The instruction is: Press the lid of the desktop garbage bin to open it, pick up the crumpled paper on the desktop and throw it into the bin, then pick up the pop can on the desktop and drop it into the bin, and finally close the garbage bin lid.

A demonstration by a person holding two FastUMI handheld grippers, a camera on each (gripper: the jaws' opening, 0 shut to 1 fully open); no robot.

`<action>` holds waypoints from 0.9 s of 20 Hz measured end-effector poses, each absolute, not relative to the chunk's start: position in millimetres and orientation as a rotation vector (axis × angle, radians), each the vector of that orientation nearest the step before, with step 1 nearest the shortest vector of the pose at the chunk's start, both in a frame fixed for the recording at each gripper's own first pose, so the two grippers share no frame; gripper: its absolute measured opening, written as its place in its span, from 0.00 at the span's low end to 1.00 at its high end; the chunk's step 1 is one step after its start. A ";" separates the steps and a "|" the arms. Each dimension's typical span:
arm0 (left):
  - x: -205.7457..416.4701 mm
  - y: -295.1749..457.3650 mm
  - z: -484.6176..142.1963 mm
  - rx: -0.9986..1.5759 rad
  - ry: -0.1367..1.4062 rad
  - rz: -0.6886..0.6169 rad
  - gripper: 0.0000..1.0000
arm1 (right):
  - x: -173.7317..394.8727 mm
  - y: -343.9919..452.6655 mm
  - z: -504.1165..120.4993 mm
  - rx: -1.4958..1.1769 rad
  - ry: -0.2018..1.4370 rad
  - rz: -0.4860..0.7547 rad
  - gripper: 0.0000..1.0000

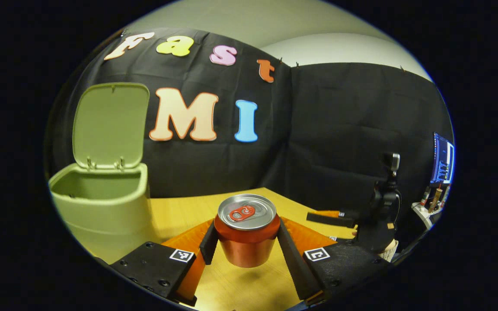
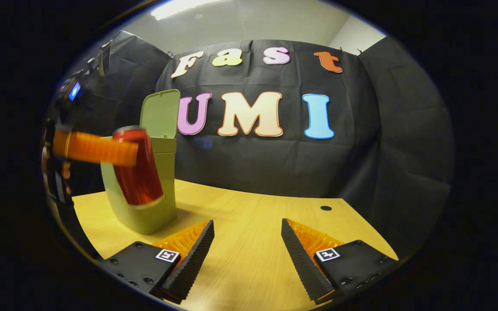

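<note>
Fingers (image 1: 209, 242) of the left gripper (image 1: 247, 244) clamp the can (image 1: 247, 231), upright and lifted off the tabletop (image 1: 249, 285), near the bin (image 1: 102, 203), whose lid (image 1: 110, 125) stands open. Carry it above the rim before letting go. The right gripper (image 2: 247, 246) hangs wide and empty over open tabletop, well apart.

Honestly nothing readable from where I sit: the pop can (image 1: 247, 231) shows no brand I can make out, and the grippers' square marker tags (image 2: 167, 255) carry only patterns.
</note>
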State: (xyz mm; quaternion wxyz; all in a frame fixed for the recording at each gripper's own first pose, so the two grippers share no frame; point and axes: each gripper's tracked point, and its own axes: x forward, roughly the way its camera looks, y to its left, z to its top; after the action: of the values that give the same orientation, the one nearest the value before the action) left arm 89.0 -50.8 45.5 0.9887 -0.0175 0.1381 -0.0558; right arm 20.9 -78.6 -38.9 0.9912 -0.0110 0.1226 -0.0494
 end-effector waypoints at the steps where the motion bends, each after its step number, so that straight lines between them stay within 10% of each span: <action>1: 91.2 -41.8 63.1 -0.037 0.248 -0.091 0.77 | 22.6 -74.8 -40.4 -0.024 0.250 -0.090 1.00; 18: 98.8 141.5 155.1 0.066 0.119 0.322 0.77 | 26.2 -68.6 -47.3 -0.012 0.259 -0.061 0.98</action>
State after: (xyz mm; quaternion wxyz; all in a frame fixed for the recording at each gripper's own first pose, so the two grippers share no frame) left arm 98.8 141.5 155.1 0.9847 0.0327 0.0590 0.1604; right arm 26.2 -68.6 -47.3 0.9912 -0.0059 0.1289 -0.0306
